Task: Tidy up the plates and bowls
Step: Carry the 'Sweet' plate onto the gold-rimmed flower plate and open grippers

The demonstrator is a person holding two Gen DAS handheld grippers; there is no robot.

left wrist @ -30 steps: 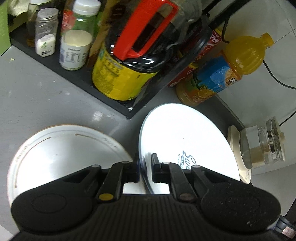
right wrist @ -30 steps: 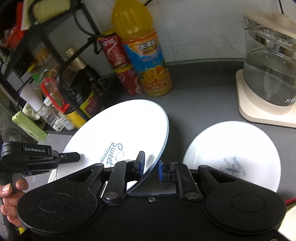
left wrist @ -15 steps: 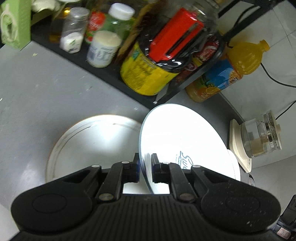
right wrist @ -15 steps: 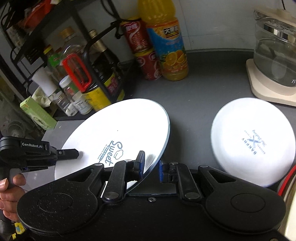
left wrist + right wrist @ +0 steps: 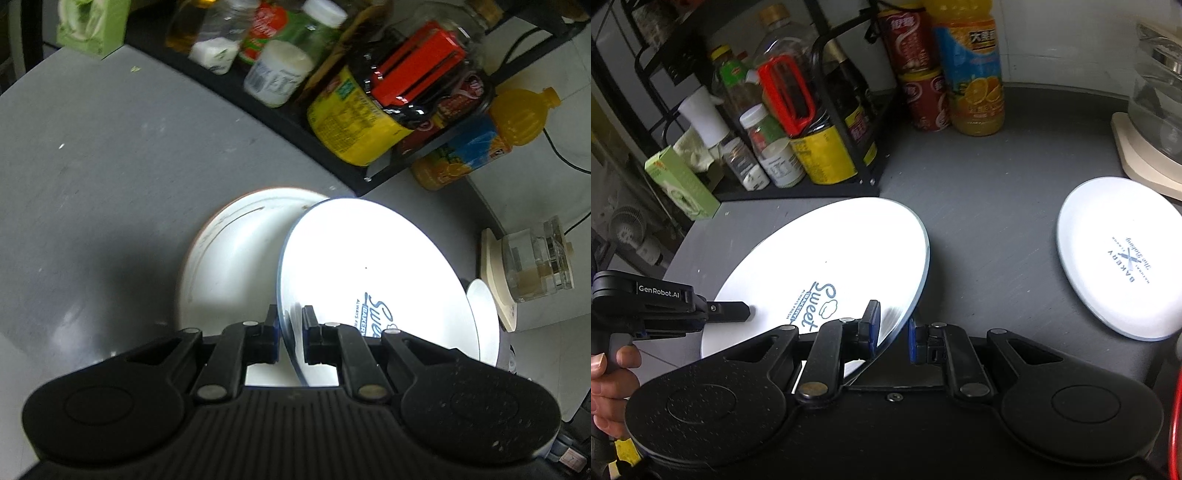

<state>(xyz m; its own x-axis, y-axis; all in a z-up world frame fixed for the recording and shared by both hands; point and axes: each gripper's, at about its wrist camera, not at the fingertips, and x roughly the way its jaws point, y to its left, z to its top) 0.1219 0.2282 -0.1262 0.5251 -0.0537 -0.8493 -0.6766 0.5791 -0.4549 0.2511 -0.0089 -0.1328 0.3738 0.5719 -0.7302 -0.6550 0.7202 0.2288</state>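
Both grippers, left gripper (image 5: 289,334) and right gripper (image 5: 892,332), pinched opposite rims of the "Sweet" plate (image 5: 827,258), evidently sharing its weight, above the brown-rimmed plate (image 5: 229,258) at its 9 o'clock, apparently for stacking.

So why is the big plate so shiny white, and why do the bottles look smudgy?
Left wrist view: light glares off the Sweet plate, washing out its surface, and the rack bottles are smeared by motion blur. Right wrist view: same plate glares too, but bottles look sharper; the fisheye bends the counter edges.

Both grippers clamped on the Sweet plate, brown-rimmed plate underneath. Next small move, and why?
Probably carry it a little further left, then lower. The left gripper and right gripper pinch the Sweet plate, tilted and only partly overlapping the brown-rimmed plate.
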